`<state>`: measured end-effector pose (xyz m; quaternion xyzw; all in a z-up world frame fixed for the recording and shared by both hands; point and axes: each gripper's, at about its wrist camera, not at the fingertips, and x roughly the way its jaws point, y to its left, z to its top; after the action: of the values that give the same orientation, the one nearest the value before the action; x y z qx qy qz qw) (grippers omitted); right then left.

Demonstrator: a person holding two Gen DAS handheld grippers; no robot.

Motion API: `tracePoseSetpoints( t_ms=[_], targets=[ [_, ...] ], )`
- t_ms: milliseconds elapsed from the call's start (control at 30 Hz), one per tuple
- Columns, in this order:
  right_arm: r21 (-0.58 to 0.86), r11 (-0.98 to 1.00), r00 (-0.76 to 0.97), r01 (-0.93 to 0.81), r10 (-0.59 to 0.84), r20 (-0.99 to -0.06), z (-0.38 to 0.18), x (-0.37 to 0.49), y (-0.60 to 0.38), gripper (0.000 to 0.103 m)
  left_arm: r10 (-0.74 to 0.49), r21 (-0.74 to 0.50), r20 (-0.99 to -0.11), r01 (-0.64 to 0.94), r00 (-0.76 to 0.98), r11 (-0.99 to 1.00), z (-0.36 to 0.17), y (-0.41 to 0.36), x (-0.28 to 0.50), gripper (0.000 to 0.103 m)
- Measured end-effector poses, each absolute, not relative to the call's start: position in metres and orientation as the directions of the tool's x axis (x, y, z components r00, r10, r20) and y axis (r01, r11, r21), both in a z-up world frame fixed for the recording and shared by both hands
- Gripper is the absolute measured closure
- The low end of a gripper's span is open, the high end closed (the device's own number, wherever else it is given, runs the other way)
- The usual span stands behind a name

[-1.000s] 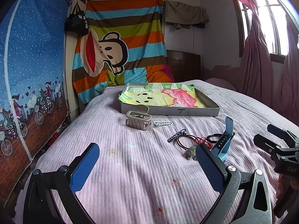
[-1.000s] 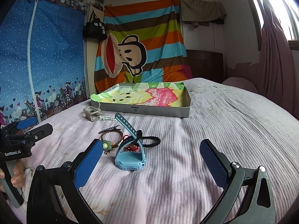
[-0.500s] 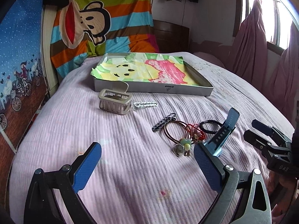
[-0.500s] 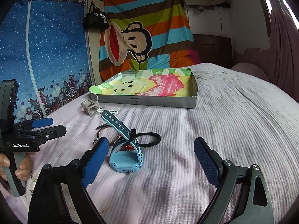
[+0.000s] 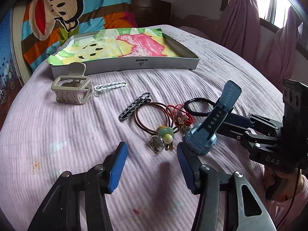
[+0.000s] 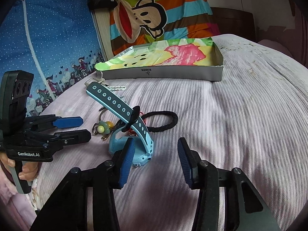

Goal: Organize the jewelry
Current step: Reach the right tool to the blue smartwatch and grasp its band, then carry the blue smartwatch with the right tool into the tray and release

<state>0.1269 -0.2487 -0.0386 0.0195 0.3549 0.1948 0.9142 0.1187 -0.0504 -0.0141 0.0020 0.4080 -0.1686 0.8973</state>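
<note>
A pile of jewelry lies on the pink bedspread: brown bangles [image 5: 152,115], a green flower hair tie [image 5: 164,132], a silver ring [image 5: 156,144], a red cord [image 5: 181,113], a black hair tie [image 5: 198,106] and a dark chain [image 5: 134,107]. A blue watch [image 5: 209,127] stands beside them, strap raised; it also shows in the right wrist view [image 6: 132,132]. My left gripper [image 5: 151,165] is open just in front of the ring. My right gripper [image 6: 154,163] is open, its left finger against the watch. A grey tray [image 5: 123,63] with a colourful liner lies beyond.
A beige hair claw [image 5: 72,86] and a white chain clip [image 5: 109,86] lie in front of the tray's left end. A striped monkey blanket [image 5: 57,13] hangs behind the bed. Pink curtains [image 5: 246,25] hang at the right by the window.
Both grippers have moved forward and down toward the jewelry pile. Their jaws have narrowed but stay open. Nothing has been taken hold of.
</note>
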Motion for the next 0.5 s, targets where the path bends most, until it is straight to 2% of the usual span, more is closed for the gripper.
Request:
tracePoseSetpoints(
  t_ms=[167,233,367,500],
  targets=[
    [0.189,0.913,0.644,-0.362,0.391,-0.657,-0.044,0.133,-0.244,0.073,-0.308,-0.132,-0.745,0.322,0.592,0.937,-0.017,-0.056,0.123,0.080],
    [0.193,0.910,0.636,-0.367,0.397,-0.662,-0.046,0.135,-0.242,0.084,-0.303,-0.127,-0.753,0.323,0.585,0.938,-0.019,-0.058,0.125,0.095],
    [0.223,0.899,0.624,-0.376,0.424,-0.656,-0.047,0.138,-0.241,0.097,-0.305,-0.147,-0.749,0.300,0.589,0.942,-0.021,-0.053,0.124,0.097],
    [0.225,0.894,0.638,-0.387,0.436,-0.635,-0.044,0.131,-0.242,0.099,-0.319,-0.178,-0.728,0.283,0.606,0.943,-0.016,-0.044,0.117,0.098]
  ],
)
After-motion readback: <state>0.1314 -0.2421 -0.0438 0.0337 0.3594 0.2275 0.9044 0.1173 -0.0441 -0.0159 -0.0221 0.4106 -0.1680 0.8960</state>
